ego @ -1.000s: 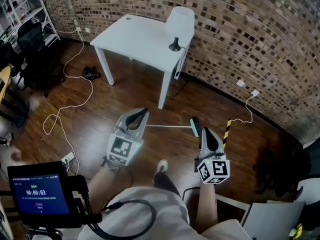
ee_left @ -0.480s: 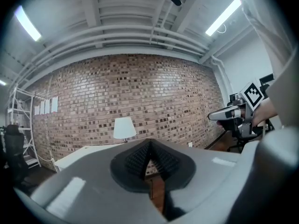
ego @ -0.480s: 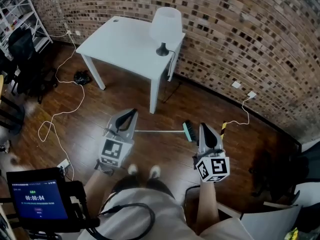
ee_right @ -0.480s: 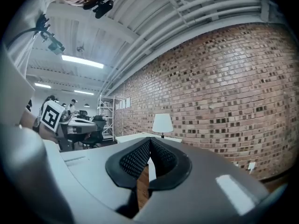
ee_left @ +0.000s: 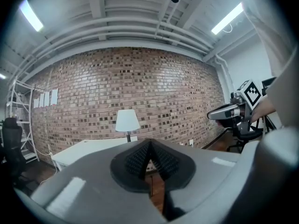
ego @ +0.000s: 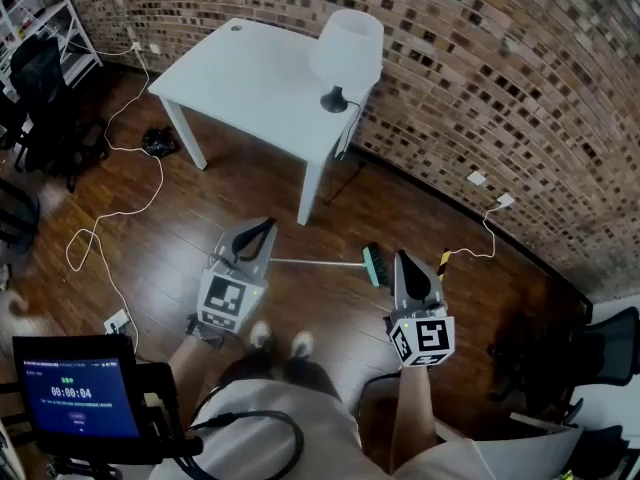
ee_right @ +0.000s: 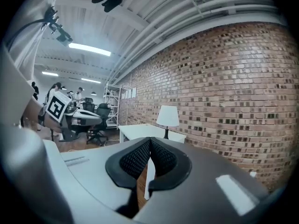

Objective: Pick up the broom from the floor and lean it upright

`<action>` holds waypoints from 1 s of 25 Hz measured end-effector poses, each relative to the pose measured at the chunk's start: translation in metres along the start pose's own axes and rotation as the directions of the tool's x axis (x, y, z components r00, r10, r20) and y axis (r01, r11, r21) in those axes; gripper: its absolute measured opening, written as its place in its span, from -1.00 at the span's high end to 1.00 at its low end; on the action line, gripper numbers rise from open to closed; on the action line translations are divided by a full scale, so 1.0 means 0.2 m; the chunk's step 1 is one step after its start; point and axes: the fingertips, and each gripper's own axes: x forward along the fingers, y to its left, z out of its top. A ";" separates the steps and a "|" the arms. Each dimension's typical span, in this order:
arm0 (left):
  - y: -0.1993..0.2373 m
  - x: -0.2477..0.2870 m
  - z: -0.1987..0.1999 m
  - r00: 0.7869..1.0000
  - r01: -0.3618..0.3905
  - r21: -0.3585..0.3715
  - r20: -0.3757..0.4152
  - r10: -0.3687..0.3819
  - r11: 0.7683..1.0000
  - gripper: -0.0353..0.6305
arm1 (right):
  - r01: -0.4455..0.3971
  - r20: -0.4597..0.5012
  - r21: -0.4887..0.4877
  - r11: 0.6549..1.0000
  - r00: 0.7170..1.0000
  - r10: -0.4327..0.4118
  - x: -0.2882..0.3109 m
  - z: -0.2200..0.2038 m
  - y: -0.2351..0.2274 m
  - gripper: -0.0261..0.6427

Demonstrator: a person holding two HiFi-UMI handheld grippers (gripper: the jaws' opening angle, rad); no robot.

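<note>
The broom lies flat on the wooden floor in the head view, its thin pale handle point(ego: 318, 263) running left to right and its green brush head point(ego: 373, 265) at the right end. My left gripper point(ego: 267, 224) hovers over the handle's left end, pads together and holding nothing. My right gripper point(ego: 403, 256) hangs just right of the brush head, also shut and holding nothing. In the left gripper view the closed pads point(ee_left: 149, 147) point at the brick wall and lamp. The right gripper view shows its closed pads point(ee_right: 149, 142) the same way; the broom is not seen there.
A white table point(ego: 240, 78) with a white lamp point(ego: 346, 50) stands by the brick wall ahead. White cables point(ego: 105, 218) trail over the floor at left, near office chairs point(ego: 45, 88). A yellow-black striped piece point(ego: 443, 261) lies right of the broom. My shoes point(ego: 280, 340) are just behind it.
I have stepped forward: both shoes now show below the grippers, and the table and wall have shifted in the view. Both grippers travelled along, still shut, the broom still on the floor.
</note>
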 end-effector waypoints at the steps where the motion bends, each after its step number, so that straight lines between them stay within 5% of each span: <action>1: 0.03 0.02 -0.04 1.000 -0.004 -0.004 -0.005 0.004 1.000 0.89 | -0.005 -0.007 -0.002 1.000 1.000 0.005 0.05 -0.02 0.00 0.88; 9: 0.25 0.10 -0.27 0.994 -0.083 -0.036 -0.075 0.080 0.996 0.89 | -0.108 -0.115 -0.086 0.990 0.988 0.098 0.36 -0.21 0.07 0.87; 15: 0.43 0.17 -0.70 0.978 -0.147 -0.030 -0.156 0.141 0.989 0.89 | -0.229 -0.186 -0.066 0.971 0.959 0.214 0.68 -0.52 0.19 0.81; 20: 0.50 0.19 -1.24 0.954 -0.180 -0.063 -0.256 0.159 0.982 0.89 | -0.359 -0.266 -0.062 0.931 0.905 0.331 0.99 -1.05 0.38 0.80; 25: 0.49 0.17 -1.77 0.930 -0.201 -0.036 -0.322 0.179 0.979 0.89 | -0.494 -0.352 -0.056 0.867 0.823 0.446 1.19 -1.62 0.56 0.80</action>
